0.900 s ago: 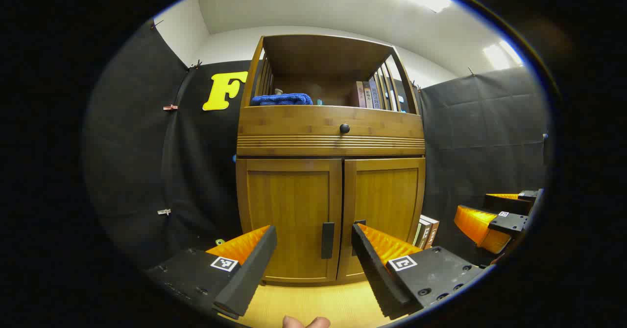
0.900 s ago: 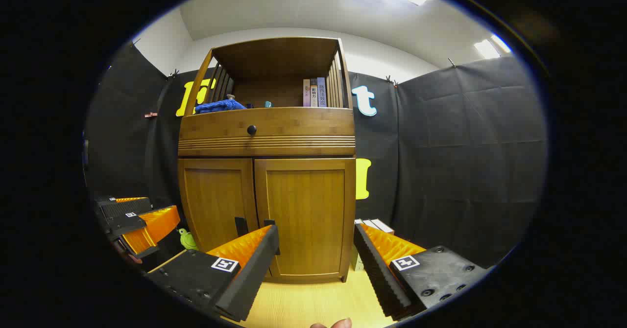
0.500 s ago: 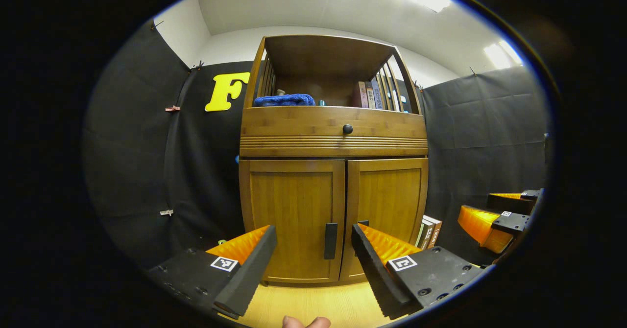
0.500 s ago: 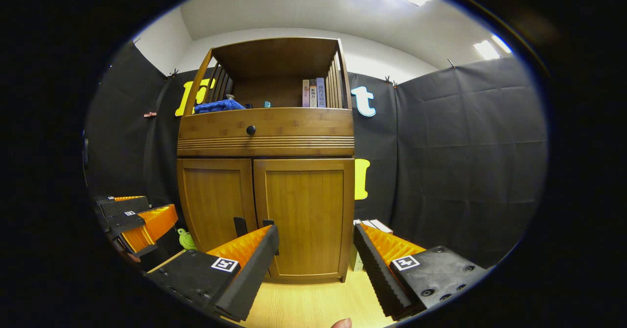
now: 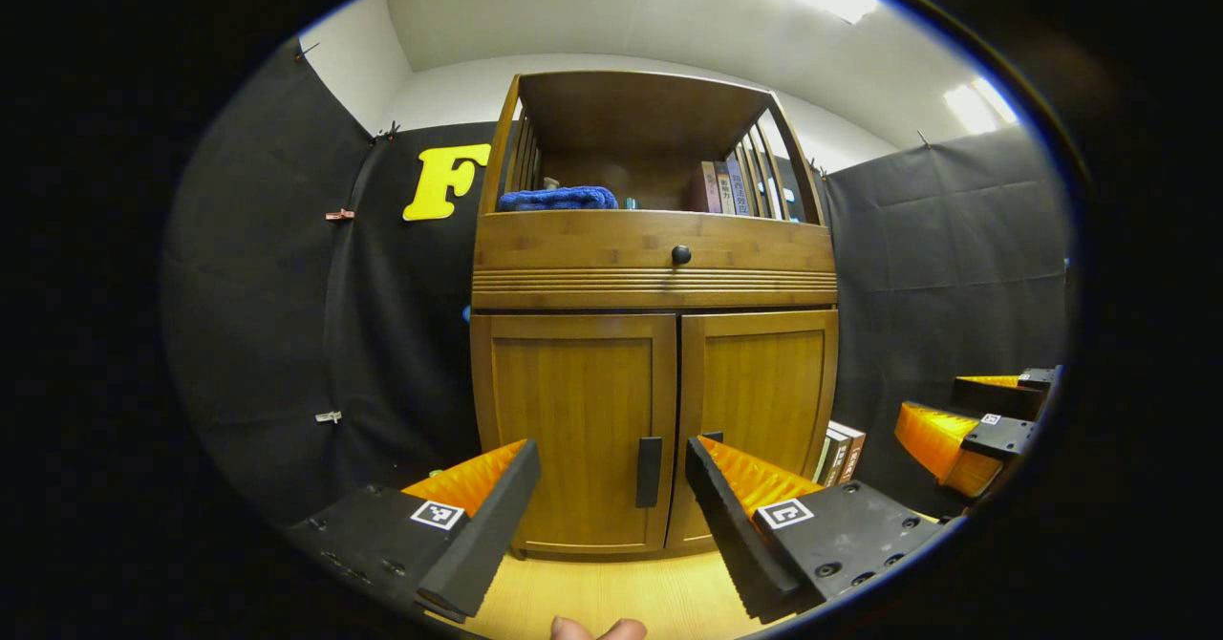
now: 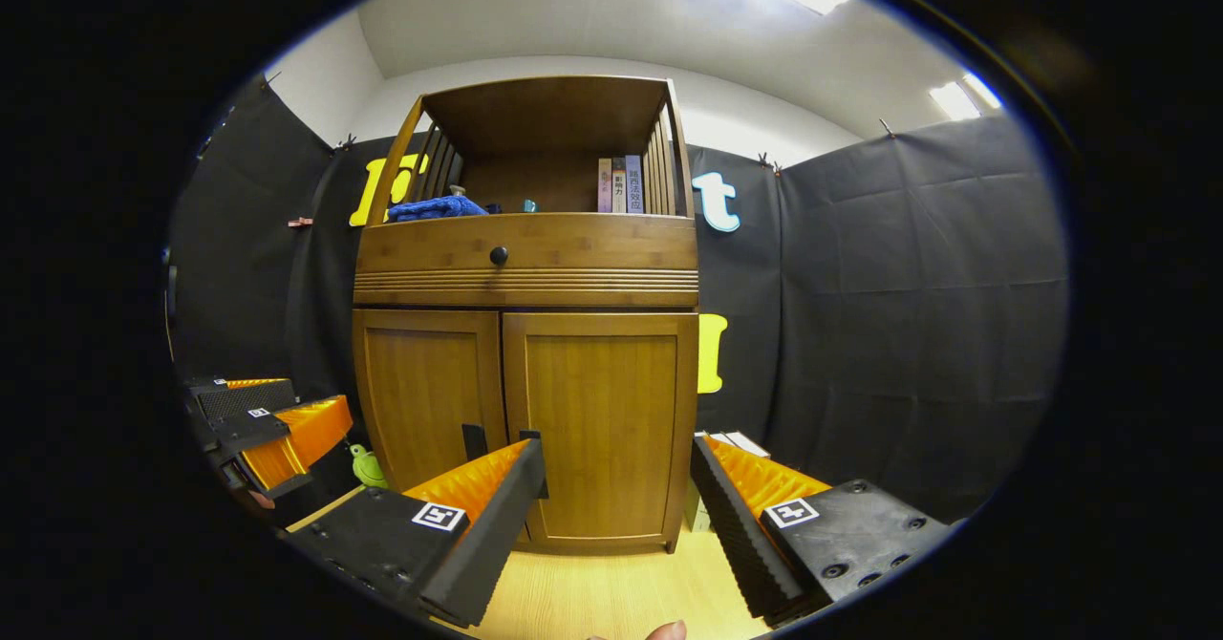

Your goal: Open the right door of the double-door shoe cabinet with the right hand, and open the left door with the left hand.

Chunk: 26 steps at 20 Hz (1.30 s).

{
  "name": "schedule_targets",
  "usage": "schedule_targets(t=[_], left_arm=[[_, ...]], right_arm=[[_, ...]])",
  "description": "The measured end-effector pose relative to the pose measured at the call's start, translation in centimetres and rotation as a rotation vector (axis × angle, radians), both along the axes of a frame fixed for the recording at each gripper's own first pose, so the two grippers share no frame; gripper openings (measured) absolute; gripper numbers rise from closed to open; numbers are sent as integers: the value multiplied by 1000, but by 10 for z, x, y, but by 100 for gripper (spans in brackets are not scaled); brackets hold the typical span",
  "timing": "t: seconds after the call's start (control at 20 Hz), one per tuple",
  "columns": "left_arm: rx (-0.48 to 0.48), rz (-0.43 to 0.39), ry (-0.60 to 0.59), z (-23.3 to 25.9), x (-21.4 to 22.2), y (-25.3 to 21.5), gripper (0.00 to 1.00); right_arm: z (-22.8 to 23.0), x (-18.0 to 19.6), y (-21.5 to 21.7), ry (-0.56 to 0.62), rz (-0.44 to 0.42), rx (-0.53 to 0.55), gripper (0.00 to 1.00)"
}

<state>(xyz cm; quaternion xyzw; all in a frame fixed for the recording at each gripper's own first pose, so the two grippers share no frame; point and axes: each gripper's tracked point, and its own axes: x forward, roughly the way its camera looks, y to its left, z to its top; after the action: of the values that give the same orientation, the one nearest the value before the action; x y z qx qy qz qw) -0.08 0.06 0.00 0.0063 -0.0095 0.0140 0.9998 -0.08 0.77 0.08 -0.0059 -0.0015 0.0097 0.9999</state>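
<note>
Open floor (image 5: 611, 592) btwn grippers & cabinet (image 5: 654, 430); books (image 5: 836, 451) flank cabinet's right.

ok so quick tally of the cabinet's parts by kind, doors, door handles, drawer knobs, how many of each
doors: 2, left door and right door, both shut
door handles: 2, left handle and right handle
drawer knobs: 1, knob
total: 5

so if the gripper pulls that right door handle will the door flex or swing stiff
Probably swings stiff: the right door looks like a framed wood panel. Its handle is a slim upright bar near the centre seam, so the right gripper, jaws open, might slip off it.
</note>
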Motion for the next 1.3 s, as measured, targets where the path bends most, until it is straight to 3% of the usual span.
schedule_targets(t=[0.2, 0.25, 0.3, 0.55, 1.0, 1.1, 1.15, 1.3], left_arm=[[6, 13, 3, -3, 1, 3, 96], [11, 19, 6, -4, 1, 4, 96], [17, 23, 7, -4, 1, 4, 95], [40, 48, 26, -11, 2, 10, 95], [33, 48, 40, -25, 10, 34, 96], [33, 51, 37, -25, 12, 39, 96], [33, 52, 40, -27, 13, 41, 96], [23, 52, 48, -28, 14, 48, 96]], right_arm=[[-12, 24, 16, 17, 40, -8, 95], [-19, 35, 23, 30, 57, 6, 100], [-28, 46, 31, 52, 74, 27, 96], [-72, 98, 74, 94, 147, 85, 99], [-162, 211, 109, 221, 117, 37, 98], [-176, 228, 111, 247, 109, 43, 81], [-182, 232, 113, 268, 96, 56, 65], [-186, 237, 116, 296, 85, 55, 50]])
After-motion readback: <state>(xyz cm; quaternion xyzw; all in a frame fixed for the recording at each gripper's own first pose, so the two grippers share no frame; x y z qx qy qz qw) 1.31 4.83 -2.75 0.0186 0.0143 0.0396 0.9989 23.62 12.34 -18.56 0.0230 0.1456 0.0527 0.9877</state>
